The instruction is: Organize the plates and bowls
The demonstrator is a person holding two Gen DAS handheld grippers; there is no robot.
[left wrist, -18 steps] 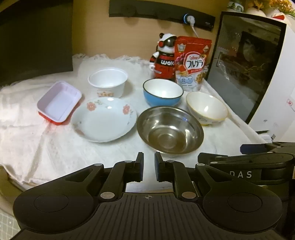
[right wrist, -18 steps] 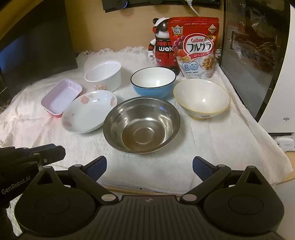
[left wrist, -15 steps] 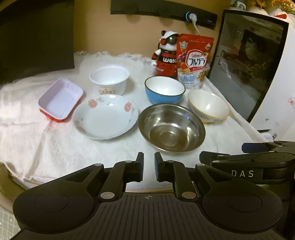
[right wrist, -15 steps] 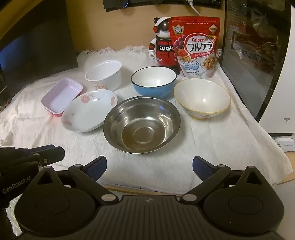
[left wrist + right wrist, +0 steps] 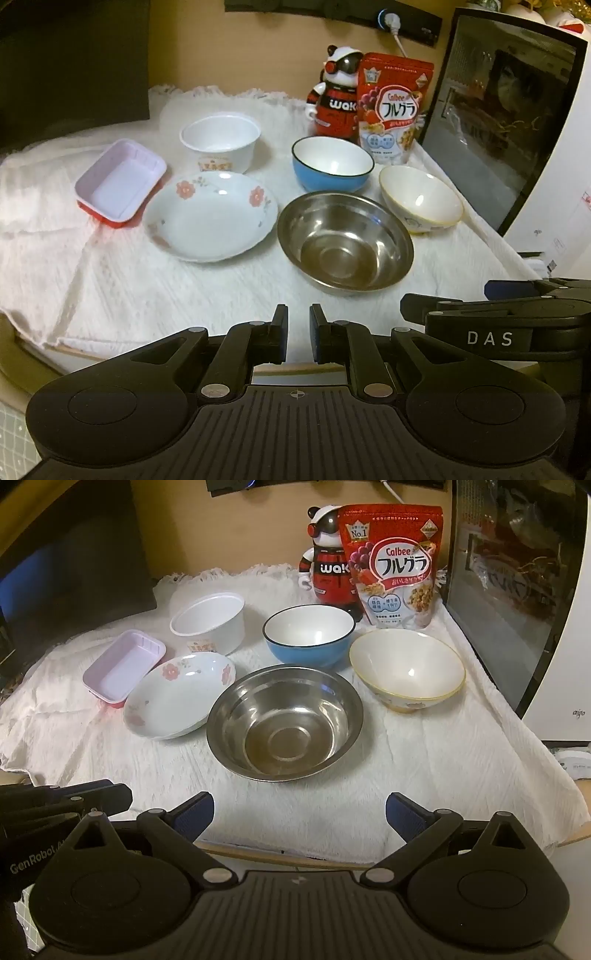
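Observation:
On a white cloth stand a steel bowl (image 5: pixel 345 240) (image 5: pixel 284 722), a flowered plate (image 5: pixel 210 216) (image 5: pixel 179 696), a blue bowl (image 5: pixel 332 164) (image 5: pixel 308 635), a cream bowl (image 5: pixel 421 199) (image 5: pixel 406 670), a white plastic cup bowl (image 5: pixel 219 142) (image 5: pixel 208 622) and a small pink tray (image 5: pixel 120 181) (image 5: pixel 123 664). My left gripper (image 5: pixel 298 334) hovers near the table's front edge, shut with nothing between its fingers. My right gripper (image 5: pixel 300 818) stands open and empty in front of the steel bowl; it also shows at the right of the left wrist view.
A red cereal bag (image 5: pixel 393 565) and a black-and-red figurine (image 5: pixel 328 572) stand at the back. A dark-doored white appliance (image 5: pixel 517 590) walls the right side. A dark panel (image 5: pixel 74 62) rises at the back left. The cloth (image 5: pixel 147 288) hangs over the front edge.
The left wrist view has shifted slightly, with the dishes sitting a little higher and further right in it. The right gripper and all dishes stay where they were.

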